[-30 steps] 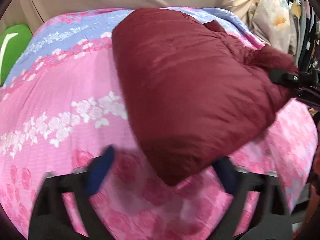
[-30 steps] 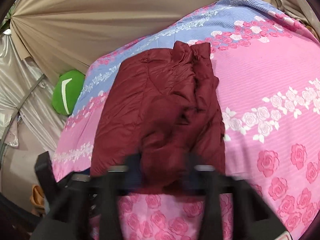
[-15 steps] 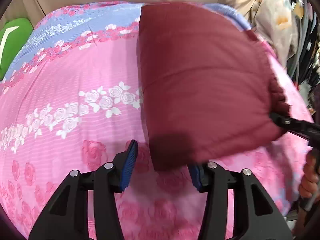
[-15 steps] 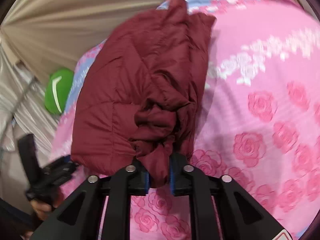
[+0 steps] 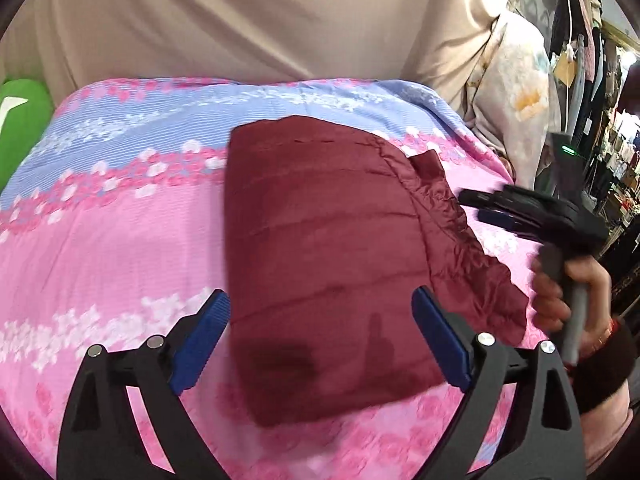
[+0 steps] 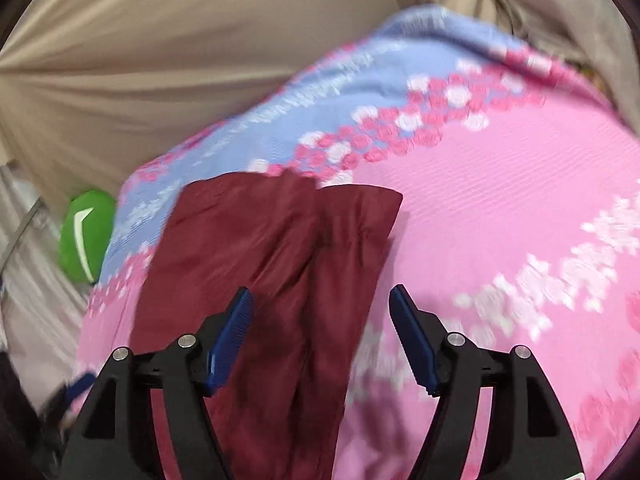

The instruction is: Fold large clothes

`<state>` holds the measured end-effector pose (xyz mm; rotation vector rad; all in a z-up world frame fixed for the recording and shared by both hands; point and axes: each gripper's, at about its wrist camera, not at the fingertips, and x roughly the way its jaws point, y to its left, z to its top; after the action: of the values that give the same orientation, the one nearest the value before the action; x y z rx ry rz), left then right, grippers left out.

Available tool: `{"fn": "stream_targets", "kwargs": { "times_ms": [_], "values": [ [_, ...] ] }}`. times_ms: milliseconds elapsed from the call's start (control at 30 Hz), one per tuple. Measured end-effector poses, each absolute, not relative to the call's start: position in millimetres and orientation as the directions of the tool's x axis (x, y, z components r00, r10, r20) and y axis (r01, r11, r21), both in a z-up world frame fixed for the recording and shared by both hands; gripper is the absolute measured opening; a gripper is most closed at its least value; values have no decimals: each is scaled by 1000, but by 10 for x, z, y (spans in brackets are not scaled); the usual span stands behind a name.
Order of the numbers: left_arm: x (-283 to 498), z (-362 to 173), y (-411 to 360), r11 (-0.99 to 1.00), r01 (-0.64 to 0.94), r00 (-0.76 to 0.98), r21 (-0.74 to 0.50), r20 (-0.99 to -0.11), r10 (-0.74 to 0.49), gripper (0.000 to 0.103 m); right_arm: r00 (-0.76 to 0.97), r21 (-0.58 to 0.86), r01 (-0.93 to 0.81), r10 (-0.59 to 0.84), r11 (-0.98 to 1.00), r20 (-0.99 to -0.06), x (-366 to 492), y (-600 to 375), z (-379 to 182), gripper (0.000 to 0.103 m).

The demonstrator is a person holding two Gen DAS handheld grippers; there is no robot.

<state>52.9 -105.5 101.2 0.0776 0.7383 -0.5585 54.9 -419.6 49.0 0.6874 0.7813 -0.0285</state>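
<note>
Half a second ago the right gripper [image 6: 322, 334] still pinched a bunched corner of the dark red jacket [image 5: 332, 264]; now its jaws have just been opening and stand wide, with the cloth lying under them but neither blue pad pressing on it. The left gripper [image 5: 320, 340] has likewise just been opening and hangs spread above the near edge of the jacket, holding nothing.

That jacket lies folded into a flat block on the pink and blue flowered bedspread [image 5: 100, 220], its ruffled hem along the right side in the left wrist view. In that view the right gripper shows beside the hem, held by a hand [image 5: 568, 292] with a dark cuff at the wrist.

Beige curtain [image 5: 248, 20] hangs behind the bed. A green cushion [image 6: 86, 236] with a white mark sits off the far left corner, partly cut off. Hanging clothes crowd the far right edge of the left wrist view, too small to make out. Motion blur softens the bedspread pattern in the right wrist view, and the black shape at its lower left edge cannot be identified.
</note>
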Motion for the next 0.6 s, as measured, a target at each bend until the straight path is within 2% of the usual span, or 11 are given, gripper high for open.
{"fn": "stream_targets", "kwargs": {
  "times_ms": [167, 267, 433, 533, 600],
  "values": [
    [693, 812, -1235, 856, 503, 573, -120, -695, -434, 90, 655, 668, 218, 401, 711, -640, 1150, -4174, 276, 72],
    [774, 702, -1281, 867, 486, 567, -114, -713, -412, 91, 622, 644, 157, 432, 749, -654, 1349, -3951, 373, 72],
    [788, 644, -1345, 870, 487, 580, -75, -717, -387, 93, 660, 484, 129, 289, 865, -693, 1288, -3810, 799, 72],
    [763, 601, -1379, 863, 503, 583, -59, -713, -389, 96, 698, 525, 120, 305, 843, -648, 1137, -3929, 951, 81],
    [741, 566, -1411, 860, 509, 590, -44, -710, -385, 97, 677, 532, 124, 320, 838, -662, 1158, -3959, 951, 83]
  ]
}}
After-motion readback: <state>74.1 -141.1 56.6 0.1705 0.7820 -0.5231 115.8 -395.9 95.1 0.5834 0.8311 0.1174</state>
